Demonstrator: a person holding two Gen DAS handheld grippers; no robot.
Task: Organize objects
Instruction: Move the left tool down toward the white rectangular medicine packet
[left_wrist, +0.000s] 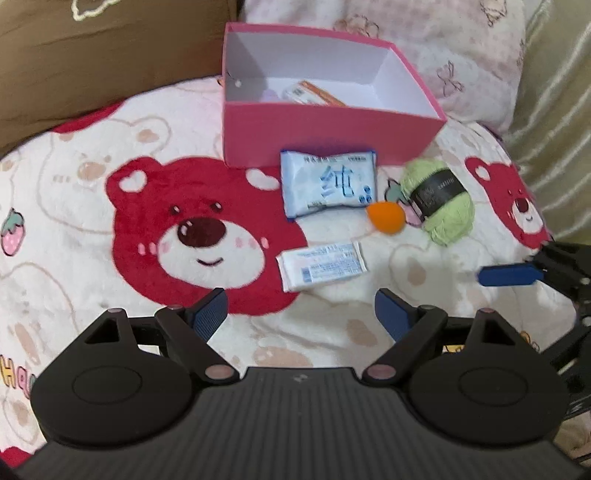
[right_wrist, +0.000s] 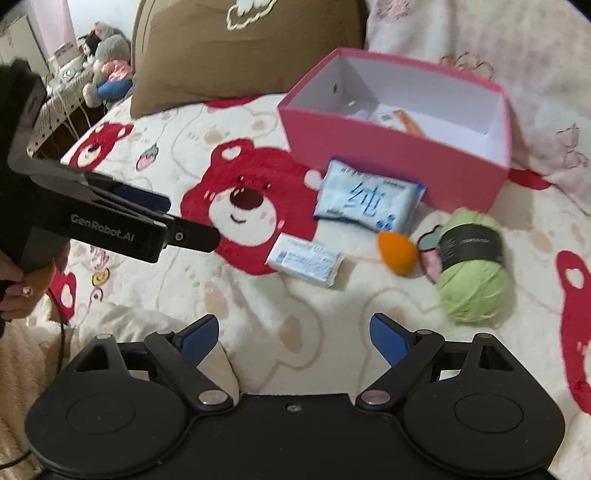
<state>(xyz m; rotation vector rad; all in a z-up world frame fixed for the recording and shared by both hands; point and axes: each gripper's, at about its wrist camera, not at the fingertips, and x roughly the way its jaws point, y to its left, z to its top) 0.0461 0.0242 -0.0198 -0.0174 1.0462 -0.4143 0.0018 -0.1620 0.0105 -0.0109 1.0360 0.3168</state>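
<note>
Both grippers, left gripper (left_wrist: 299, 310) and right gripper (right_wrist: 293, 334), are held wide, empty. Near pink box (left_wrist: 325, 136), yarn ball (right_wrist: 474, 266) could be rolled away if nudged.

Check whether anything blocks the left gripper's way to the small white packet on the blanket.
Nothing visible does. The small white packet lies flat just ahead of the left gripper, whose jaws are open and empty, with only bare blanket between them.

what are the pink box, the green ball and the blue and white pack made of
Pink box: looks like matte cardboard, with thin stiff walls and a white inside. Green ball: yarn, with wound strands and a black paper band. Blue and white pack: probably glossy plastic film, crinkled.
</note>
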